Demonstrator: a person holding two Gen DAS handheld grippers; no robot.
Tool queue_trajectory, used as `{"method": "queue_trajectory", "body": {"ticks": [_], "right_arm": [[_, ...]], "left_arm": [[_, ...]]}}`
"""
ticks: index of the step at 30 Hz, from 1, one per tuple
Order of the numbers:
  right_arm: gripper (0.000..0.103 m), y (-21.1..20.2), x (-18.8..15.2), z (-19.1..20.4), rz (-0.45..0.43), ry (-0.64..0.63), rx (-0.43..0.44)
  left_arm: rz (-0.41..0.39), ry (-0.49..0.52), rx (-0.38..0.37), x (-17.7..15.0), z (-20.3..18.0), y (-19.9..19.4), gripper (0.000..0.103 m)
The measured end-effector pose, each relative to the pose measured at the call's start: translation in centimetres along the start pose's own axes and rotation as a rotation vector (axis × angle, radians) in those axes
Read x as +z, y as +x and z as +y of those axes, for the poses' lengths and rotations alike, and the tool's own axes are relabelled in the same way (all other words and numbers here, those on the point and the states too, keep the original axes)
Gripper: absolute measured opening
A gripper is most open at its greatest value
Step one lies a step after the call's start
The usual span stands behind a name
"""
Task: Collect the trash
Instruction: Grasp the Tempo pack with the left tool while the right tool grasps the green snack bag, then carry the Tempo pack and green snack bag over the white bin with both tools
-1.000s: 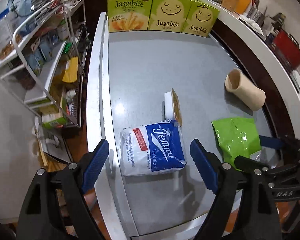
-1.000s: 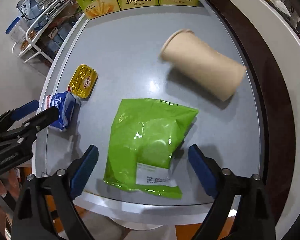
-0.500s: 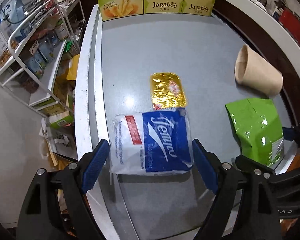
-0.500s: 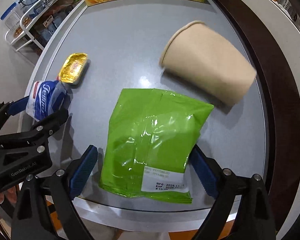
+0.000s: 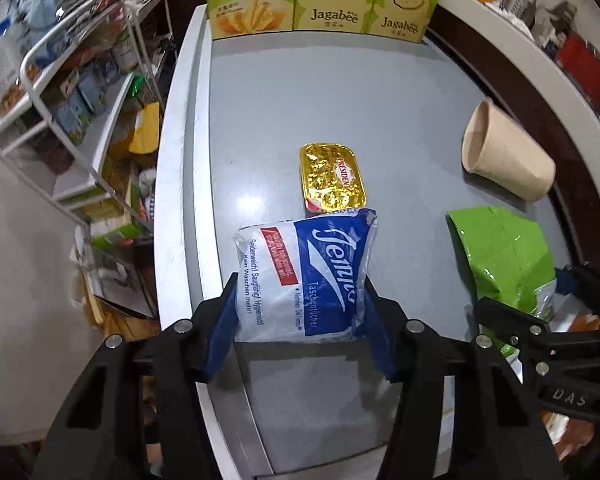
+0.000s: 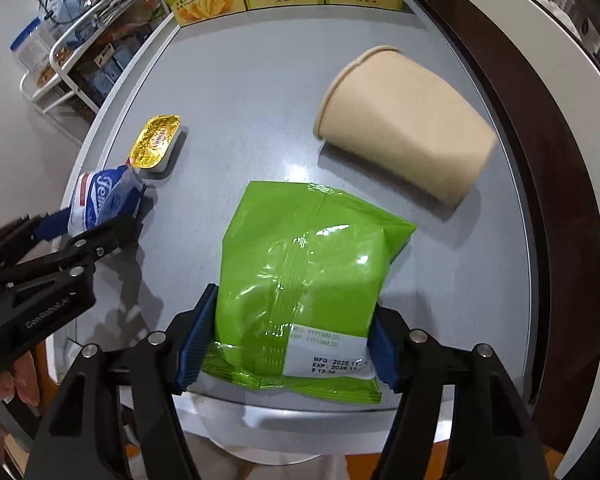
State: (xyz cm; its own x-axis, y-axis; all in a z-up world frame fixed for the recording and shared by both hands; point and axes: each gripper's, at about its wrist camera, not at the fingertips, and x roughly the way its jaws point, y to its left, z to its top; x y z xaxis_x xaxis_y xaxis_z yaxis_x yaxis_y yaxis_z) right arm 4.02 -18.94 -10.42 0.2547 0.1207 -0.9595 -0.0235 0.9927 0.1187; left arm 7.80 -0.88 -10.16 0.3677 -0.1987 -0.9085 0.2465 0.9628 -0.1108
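My left gripper (image 5: 300,320) is shut on a blue and white tissue pack (image 5: 304,272) near the left edge of the grey table (image 5: 340,100); the pack also shows in the right wrist view (image 6: 100,200). My right gripper (image 6: 288,344) is shut on a green snack bag (image 6: 300,280) at the table's near edge; the bag also shows in the left wrist view (image 5: 504,256). A gold foil butter tub (image 5: 332,178) lies just beyond the tissue pack. A tan paper cup (image 6: 404,144) lies on its side at the right.
Three Jagabee boxes (image 5: 320,0) stand along the table's far edge. A white wire shelf rack (image 5: 80,100) full of goods stands left of the table. A dark brown band and white counter edge (image 6: 560,160) curve along the right.
Both grippers have closed: the left on the tissue pack, the right on the green bag. Half a second ago both were open around these items.
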Motion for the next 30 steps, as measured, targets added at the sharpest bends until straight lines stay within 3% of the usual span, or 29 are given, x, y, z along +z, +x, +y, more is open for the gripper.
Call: {"method": "queue_trajectory", "body": {"ticks": [19,30], "right_arm": [[0.065,-6.5,-1.2,-2.0,-0.101,0.04,0.159],[0.065,-10.2,-4.3,-2.3,-0.112,0.002,0.229]], "left_arm": [[-0.111,-0.008,-0.039,-2.1,-1.0,-6.4,0.056],[-0.148,-0.003,-0.032,-4.3,-2.1,-9.4,0.056]]}}
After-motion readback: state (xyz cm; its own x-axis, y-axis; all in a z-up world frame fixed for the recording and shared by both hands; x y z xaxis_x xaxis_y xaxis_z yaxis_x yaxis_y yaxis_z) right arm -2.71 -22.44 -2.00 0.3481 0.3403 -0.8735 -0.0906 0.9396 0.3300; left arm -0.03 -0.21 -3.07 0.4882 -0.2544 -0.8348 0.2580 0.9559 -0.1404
